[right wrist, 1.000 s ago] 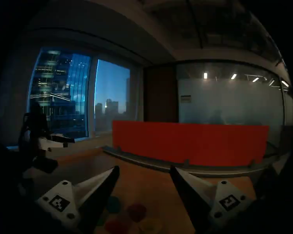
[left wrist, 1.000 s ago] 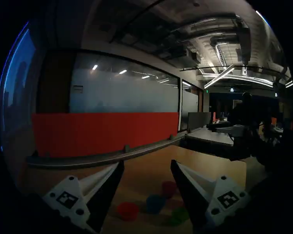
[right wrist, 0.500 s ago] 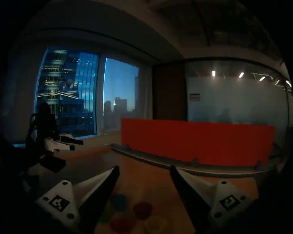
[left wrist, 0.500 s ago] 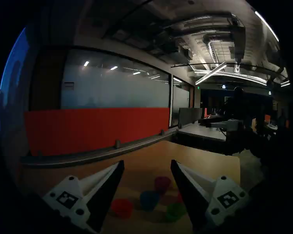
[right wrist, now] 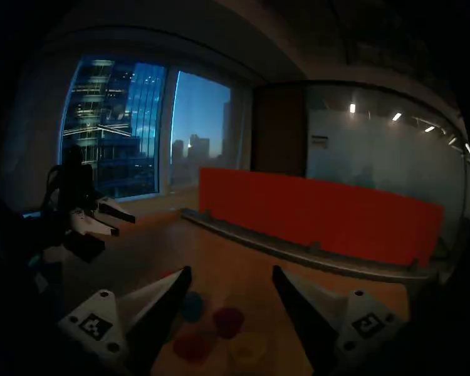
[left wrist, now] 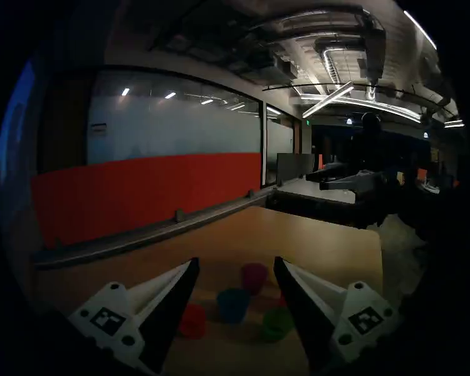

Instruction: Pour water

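Note:
Several small coloured cups stand grouped on a wooden table [left wrist: 310, 238]. In the left gripper view a red cup [left wrist: 192, 321], a blue cup [left wrist: 233, 304], a magenta cup [left wrist: 254, 277] and a green cup [left wrist: 276, 323] sit just beyond my left gripper [left wrist: 235, 260], which is open and holds nothing. In the right gripper view a blue cup [right wrist: 191, 306], a dark red cup [right wrist: 228, 321], a red cup [right wrist: 192, 346] and a pale yellow cup [right wrist: 249, 348] lie below my open, empty right gripper [right wrist: 231, 269]. The other gripper [right wrist: 109, 216] hovers at the far left. The room is dim.
A red partition panel [left wrist: 141, 188] with a grey rail [left wrist: 172, 222] runs along the table's far edge. Tall windows [right wrist: 116, 138] show a city at dusk. Darker desks [left wrist: 316, 200] stand beyond the table's right end.
Both views have tipped downward and drawn closer to the table. The cups sit higher in each view and more of them show. Both grippers stay open.

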### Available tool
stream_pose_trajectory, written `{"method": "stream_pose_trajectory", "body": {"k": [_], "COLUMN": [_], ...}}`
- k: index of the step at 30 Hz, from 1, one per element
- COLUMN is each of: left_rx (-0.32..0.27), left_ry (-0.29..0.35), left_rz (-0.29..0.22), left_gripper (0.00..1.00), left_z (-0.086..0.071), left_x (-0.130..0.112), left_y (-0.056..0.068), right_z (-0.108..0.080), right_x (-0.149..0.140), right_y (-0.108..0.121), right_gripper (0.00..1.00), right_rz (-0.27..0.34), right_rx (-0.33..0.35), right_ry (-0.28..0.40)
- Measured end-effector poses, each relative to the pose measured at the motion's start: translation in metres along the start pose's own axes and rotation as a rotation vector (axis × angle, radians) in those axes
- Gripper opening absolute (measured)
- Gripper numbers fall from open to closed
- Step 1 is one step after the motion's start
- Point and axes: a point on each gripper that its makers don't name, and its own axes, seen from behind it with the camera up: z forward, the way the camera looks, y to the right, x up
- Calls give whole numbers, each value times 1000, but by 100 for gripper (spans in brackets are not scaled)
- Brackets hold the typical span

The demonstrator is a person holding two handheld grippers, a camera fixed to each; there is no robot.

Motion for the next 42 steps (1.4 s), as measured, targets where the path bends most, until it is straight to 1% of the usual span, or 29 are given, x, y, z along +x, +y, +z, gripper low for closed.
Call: {"method": "stream_pose_trajectory", "body": {"k": [9, 14, 24, 34, 39, 42], "left_rx": [-29, -37, -68, -94, -99, -109], "left_ry": [-47, -80, -112, -161, -176, -184], "left_rz": [12, 20, 30, 38, 50, 47], "left_gripper": [88, 88, 88, 88, 88, 88], "left_z": [2, 4, 6, 7, 9, 10], "left_x": [-20, -33, -49, -73, -81, -87], "left_y": [8, 9, 19, 27, 30, 34], "right_z": [0, 1, 3, 4, 6, 8], "right_x": [-18, -27, -47, -59, -63, -67], "right_y": [-1, -4, -10, -11, -13, -14], "right_gripper": [100, 100, 100, 100, 99, 99], "right_rz": [0, -8, -28, -36, -44, -48], "right_rx": [10, 17, 35, 39, 44, 46], "right_ry": [-61, -91, -153, -182, -197, -205]}}
